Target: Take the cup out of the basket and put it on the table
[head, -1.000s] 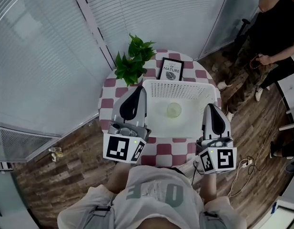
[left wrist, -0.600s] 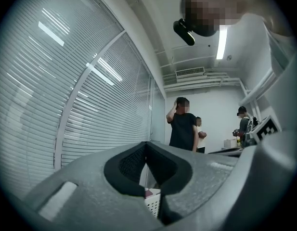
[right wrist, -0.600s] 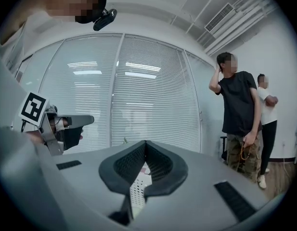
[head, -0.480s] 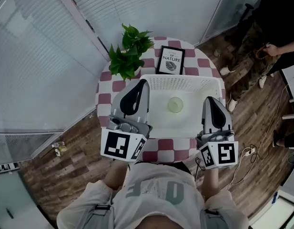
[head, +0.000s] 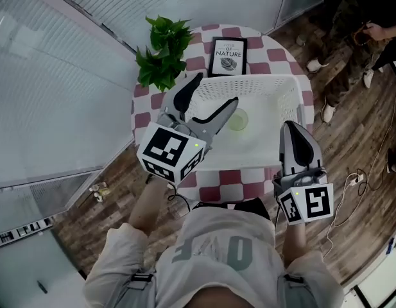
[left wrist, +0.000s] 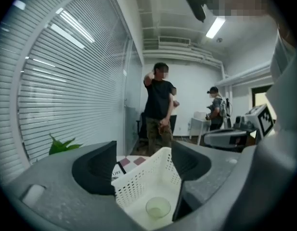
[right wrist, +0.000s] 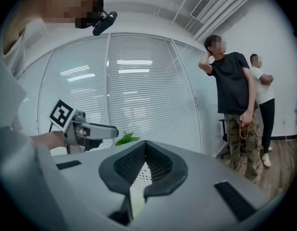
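**Head view: left gripper spread wide at the basket, cup on the basket floor**

Standing beside the round checkered table (head: 145, 117), I see a leafy plant (head: 160, 53) at its far left edge, against the glass wall and its blinds (head: 50, 76).

Just right of the plant, the left gripper (head: 217, 88) reaches in over the near-left part of the white basket (head: 275, 85). Its jaws have just been opening and now stand wide apart. In the left gripper view the basket's perforated wall and the cup fall in the gap ahead of the jaws, and neither pad touches them. Its marker cube (head: 171, 153) sits toward the person, off the table's near-left edge.

The cup (head: 238, 119), pale green and see-through, stands upright on the basket floor, left of the middle and just beyond the tip of the left gripper's right-hand jaw.

Behind the basket, a framed print (head: 227, 56) stands at the table's far side.

Further right, the right gripper (head: 291, 126) rests outside the basket at its near-right corner. In the right gripper view its jaws are pressed together at the tips with nothing gripped between them.

At the far right, two bystanders (head: 344, 18) stand on the wooden floor (head: 352, 127), well apart from the table.
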`<act>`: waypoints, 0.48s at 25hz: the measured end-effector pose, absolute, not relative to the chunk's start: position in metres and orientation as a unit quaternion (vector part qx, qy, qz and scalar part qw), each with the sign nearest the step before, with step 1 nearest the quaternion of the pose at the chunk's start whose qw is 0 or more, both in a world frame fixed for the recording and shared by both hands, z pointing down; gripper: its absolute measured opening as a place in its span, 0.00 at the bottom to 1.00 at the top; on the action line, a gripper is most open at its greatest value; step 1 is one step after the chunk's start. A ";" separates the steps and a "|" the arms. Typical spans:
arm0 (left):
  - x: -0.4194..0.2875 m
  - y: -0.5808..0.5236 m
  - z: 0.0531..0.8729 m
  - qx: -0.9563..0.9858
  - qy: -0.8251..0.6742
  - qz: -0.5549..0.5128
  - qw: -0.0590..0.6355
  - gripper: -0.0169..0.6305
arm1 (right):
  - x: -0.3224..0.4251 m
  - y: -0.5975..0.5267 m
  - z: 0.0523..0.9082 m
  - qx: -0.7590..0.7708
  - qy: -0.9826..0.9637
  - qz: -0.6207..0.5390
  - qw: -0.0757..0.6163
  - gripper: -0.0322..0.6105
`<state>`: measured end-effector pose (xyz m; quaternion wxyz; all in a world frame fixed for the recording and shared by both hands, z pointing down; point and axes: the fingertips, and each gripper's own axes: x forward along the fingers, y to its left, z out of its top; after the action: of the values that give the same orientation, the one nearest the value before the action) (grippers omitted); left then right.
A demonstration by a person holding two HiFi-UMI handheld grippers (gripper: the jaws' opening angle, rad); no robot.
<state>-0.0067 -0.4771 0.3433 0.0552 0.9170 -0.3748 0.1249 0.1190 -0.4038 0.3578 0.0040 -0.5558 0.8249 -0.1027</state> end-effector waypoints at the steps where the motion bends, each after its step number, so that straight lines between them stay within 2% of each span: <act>1: 0.004 -0.478 0.359 0.920 -0.355 0.159 0.053 0.57 | 0.125 -0.398 0.361 -0.556 0.823 -0.113 0.006 0.06; 4: 0.027 -0.479 0.414 0.915 -0.297 0.265 0.062 0.59 | 0.143 -0.381 0.370 -0.560 0.818 -0.132 0.001 0.06; 12: 0.040 -0.477 0.535 0.854 -0.204 0.451 0.163 0.59 | 0.172 -0.361 0.395 -0.567 0.809 -0.155 -0.024 0.06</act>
<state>0.0401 -0.4774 0.5347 0.1628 0.8536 -0.2035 0.4510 0.1715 -0.3612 0.3953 -0.0239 -0.5669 0.8087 -0.1551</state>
